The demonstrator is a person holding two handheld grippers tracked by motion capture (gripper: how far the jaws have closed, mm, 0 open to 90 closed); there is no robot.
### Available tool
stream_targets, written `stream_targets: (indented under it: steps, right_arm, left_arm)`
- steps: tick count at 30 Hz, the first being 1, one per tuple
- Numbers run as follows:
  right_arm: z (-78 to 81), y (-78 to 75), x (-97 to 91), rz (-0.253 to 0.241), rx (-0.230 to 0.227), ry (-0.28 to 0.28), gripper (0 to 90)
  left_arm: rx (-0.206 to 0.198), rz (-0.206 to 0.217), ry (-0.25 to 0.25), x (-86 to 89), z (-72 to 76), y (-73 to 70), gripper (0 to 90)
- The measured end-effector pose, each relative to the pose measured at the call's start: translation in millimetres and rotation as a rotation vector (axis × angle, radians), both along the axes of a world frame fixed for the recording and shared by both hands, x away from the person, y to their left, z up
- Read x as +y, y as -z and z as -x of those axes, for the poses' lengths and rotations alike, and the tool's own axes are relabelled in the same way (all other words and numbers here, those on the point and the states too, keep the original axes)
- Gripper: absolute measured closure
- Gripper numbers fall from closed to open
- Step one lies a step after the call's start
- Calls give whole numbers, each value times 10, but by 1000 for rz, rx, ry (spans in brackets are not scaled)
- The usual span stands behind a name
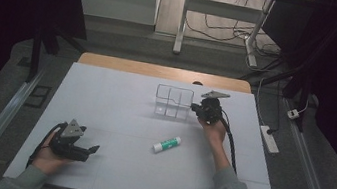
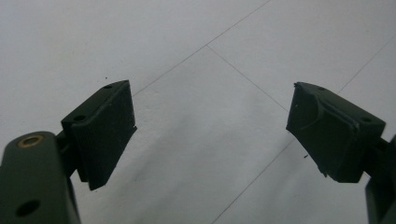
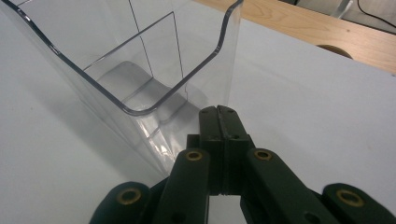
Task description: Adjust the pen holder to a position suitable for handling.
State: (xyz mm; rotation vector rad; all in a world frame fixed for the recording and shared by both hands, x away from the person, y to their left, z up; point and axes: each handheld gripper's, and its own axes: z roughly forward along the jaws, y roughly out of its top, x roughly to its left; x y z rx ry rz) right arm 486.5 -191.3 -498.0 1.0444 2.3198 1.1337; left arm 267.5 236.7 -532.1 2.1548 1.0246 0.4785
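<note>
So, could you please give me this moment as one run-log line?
right gripper: jaws shut, empty, beside clear organizer | left gripper: jaws open, empty, over table | glue stick: lying loose

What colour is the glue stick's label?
Green on a white glue stick, best in the high view.

Clear glossy plastic organizer (image 3: pixel 140 70); matt white table cover (image 1: pixel 117 117); wooden edge (image 1: pixel 160 70).

High view overhead, gripper views close — table (image 1: pixel 120 97) shared
</note>
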Motion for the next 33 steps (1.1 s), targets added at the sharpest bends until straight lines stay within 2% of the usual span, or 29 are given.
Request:
stream_targets:
  steps: [13, 33]
  right_arm:
    - [-36, 40, 217, -17, 2, -28, 895]
    - [-56, 43, 262, -34, 2, -37, 894]
  left_arm:
    - [1, -2, -1, 3, -1, 2, 149]
    - [5, -12, 1, 7, -4, 7, 149]
